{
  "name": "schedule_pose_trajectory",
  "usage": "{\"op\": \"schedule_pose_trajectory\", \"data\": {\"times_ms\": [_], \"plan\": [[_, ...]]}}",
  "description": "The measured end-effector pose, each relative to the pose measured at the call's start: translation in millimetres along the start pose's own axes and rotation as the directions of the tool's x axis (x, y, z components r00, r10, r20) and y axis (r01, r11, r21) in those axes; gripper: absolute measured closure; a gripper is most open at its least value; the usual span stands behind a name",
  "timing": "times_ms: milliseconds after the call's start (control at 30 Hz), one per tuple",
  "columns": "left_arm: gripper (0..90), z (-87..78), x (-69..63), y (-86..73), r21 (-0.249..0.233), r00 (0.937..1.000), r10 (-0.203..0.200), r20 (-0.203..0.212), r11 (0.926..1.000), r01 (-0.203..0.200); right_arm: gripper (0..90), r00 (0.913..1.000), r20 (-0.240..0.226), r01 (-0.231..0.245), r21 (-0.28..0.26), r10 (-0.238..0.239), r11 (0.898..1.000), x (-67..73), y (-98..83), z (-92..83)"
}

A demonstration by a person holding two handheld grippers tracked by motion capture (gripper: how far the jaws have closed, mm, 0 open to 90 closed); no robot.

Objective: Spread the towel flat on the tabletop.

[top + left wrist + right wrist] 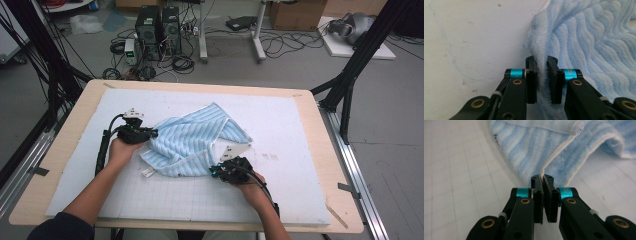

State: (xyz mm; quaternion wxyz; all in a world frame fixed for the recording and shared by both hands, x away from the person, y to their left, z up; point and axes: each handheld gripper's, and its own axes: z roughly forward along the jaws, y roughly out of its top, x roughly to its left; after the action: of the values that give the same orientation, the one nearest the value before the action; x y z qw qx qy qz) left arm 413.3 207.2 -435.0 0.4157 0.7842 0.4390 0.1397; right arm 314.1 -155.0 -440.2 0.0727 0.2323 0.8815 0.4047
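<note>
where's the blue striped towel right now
In the high view the towel lies crumpled on the white mat, left of centre, between the left gripper at its left edge and the right gripper at its near edge.

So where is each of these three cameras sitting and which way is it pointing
High view: above the person's side, facing forward and down on the table; both forearms, left tongs, right tongs.
Left gripper view: rides the left tongs, looking along black jaws clamping the blue striped towel.
Right gripper view: rides the right tongs, jaws pinching its white hem.
All share the towel.
</note>
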Motion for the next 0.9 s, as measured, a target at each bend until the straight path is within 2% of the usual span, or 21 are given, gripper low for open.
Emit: {"op": "schedule_pose_trajectory", "data": {"times_ms": [67, 100, 167, 200, 233, 300, 400, 433, 500, 533, 567, 600, 633, 700, 733, 767, 800, 867, 900], "plan": [[79.3, 2.4, -4.4, -2.5, -0.009, 0.9999, 0.004, 0.010, 1.0000, -0.004, 87.3, 0.9999, 0.011, -0.012, 0.001, 0.012, 1.000, -1.7, -8.6, -8.3], [79.3, 6.2, -9.5, -5.7, 0.008, 0.9994, 0.018, 0.028, 0.9998, -0.019, 87.3, 0.9997, 0.019, -0.018, -0.005, 0.018, 1.000, -3.1, -12.5, -12.2], [77.9, 9.0, -13.9, -9.3, 0.004, 0.9990, 0.018, 0.042, 0.9998, -0.018, 87.2, 0.9988, 0.043, -0.022, -0.010, 0.022, 1.000, -6.2, -18.5, -20.1], [76.1, 9.0, -13.9, -9.3, 0.004, 0.9990, 0.018, 0.042, 0.9998, -0.018, 87.2, 0.9988, 0.043, -0.022, -0.010, 0.022, 1.000, -6.2, -18.5, -20.1], [72.6, 10.6, -17.7, -11.4, -0.010, 0.9986, 0.014, 0.051, 0.9999, -0.013, 87.3, 0.9975, 0.067, -0.021, -0.002, 0.021, 1.000, -8.3, -23.2, -27.2], [65.0, 10.1, -20.5, -11.6, -0.025, 0.9978, 0.009, 0.066, 0.9997, -0.007, 87.2, 0.9963, 0.085, -0.014, 0.003, 0.014, 1.000, -10.1, -28.0, -33.3], [59.4, 7.3, -22.7, -10.7, -0.049, 0.9976, 0.028, 0.063, 0.9985, -0.025, 84.9, 0.9972, 0.072, -0.022, 0.010, 0.021, 1.000, -11.9, -32.5, -38.0], [59.1, 2.5, -23.0, -10.5, -0.088, 0.9972, 0.039, 0.065, 0.9955, -0.033, 74.3, 0.9956, 0.075, -0.054, -0.025, 0.056, 0.998, -14.9, -33.7, -43.9], [58.7, -2.1, -21.8, -11.2, -0.113, 0.9974, 0.036, 0.062, 0.9931, -0.028, 65.4, 0.9916, 0.076, -0.098, -0.087, 0.105, 0.991, -18.9, -31.4, -50.1], [58.0, -2.1, -21.8, -11.2, -0.113, 0.9974, 0.036, 0.062, 0.9931, -0.028, 61.3, 0.9863, 0.092, -0.124, -0.132, 0.136, 0.983, -22.2, -28.3, -53.1], [57.1, -5.0, -20.0, -13.6, -0.133, 0.9974, 0.018, 0.069, 0.9911, -0.008, 58.2, 0.9824, 0.102, -0.139, -0.158, 0.156, 0.978, -25.0, -25.5, -54.2], [55.6, -5.0, -20.0, -13.6, -0.133, 0.9974, 0.018, 0.069, 0.9911, -0.008, 58.2, 0.9824, 0.102, -0.139, -0.158, 0.156, 0.978, -25.0, -25.5, -54.2], [54.2, -6.6, -18.0, -16.7, -0.137, 0.9975, 0.006, 0.070, 0.9905, 0.004, 54.5, 0.9711, 0.155, -0.155, -0.171, 0.182, 0.973, -31.3, -19.4, -51.8], [52.7, -8.2, -16.3, -20.2, -0.139, 0.9969, -0.008, 0.079, 0.9901, 0.019, 51.4, 0.9552, 0.213, -0.171, -0.170, 0.206, 0.970, -38.4, -13.4, -45.0], [52.5, -8.2, -16.3, -20.2, -0.139, 0.9969, -0.008, 0.079, 0.9901, 0.019, 51.4, 0.9552, 0.213, -0.171, -0.170, 0.206, 0.970, -38.4, -13.4, -45.0], [52.4, -9.8, -14.7, -22.0, -0.132, 0.9959, -0.010, 0.090, 0.9910, 0.022, 50.7, 0.9318, 0.287, -0.181, -0.164, 0.223, 0.970, -46.2, -7.9, -37.1], [52.5, -9.8, -14.7, -22.0, -0.132, 0.9959, -0.010, 0.090, 0.9910, 0.022, 50.8, 0.9136, 0.340, -0.182, -0.147, 0.223, 0.972, -50.2, -5.3, -33.4], [52.6, -12.1, -14.4, -22.4, -0.140, 0.9951, -0.011, 0.099, 0.9899, 0.024, 49.6, 0.8801, 0.418, -0.203, -0.098, 0.225, 0.974, -62.0, -1.7, -26.4], [52.7, -13.4, -15.5, -22.4, -0.150, 0.9945, -0.013, 0.104, 0.9882, 0.029, 45.8, 0.8572, 0.461, -0.216, -0.083, 0.230, 0.973, -68.3, -0.7, -22.8]]}}
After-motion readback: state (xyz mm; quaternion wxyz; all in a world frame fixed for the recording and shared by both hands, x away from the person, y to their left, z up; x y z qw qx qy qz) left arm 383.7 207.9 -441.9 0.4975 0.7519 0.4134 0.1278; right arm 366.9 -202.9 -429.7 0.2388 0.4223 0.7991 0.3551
